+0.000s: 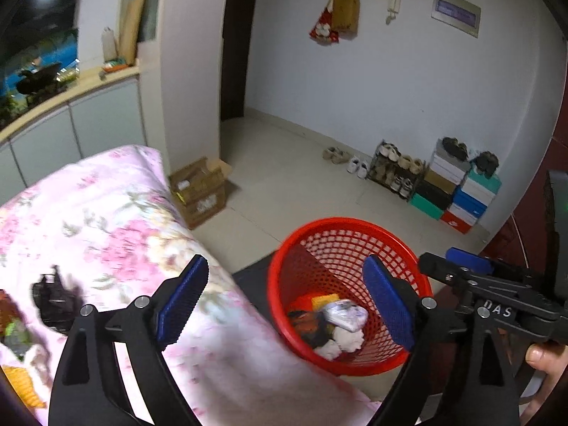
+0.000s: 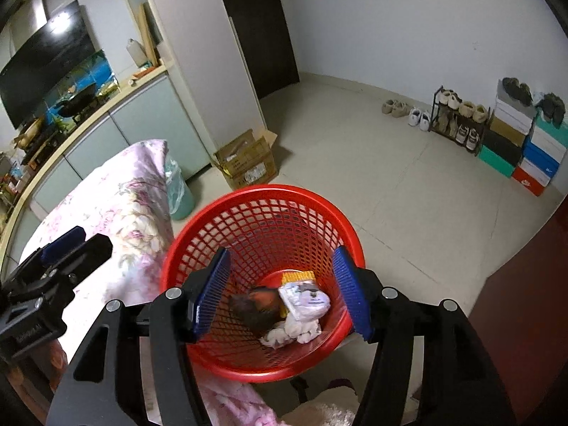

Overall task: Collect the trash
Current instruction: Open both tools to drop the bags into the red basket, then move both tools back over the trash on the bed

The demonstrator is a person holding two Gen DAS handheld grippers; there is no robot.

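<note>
A red mesh basket stands on the floor beside a bed with a pink floral cover. In it lie a white tissue pack, crumpled white tissues, a yellow wrapper and a dark brown scrap. My left gripper is open, spanning the bed's edge and the basket, with nothing between its pads. Over the basket's mouth my right gripper is open and empty. On the bed at the left lie a black item and a yellow piece.
A cardboard box sits on the tiled floor by the white pillar. A shoe rack and stacked shoe boxes line the far wall. A bin with a green bag stands behind the bed's corner. Low cabinets run along the left.
</note>
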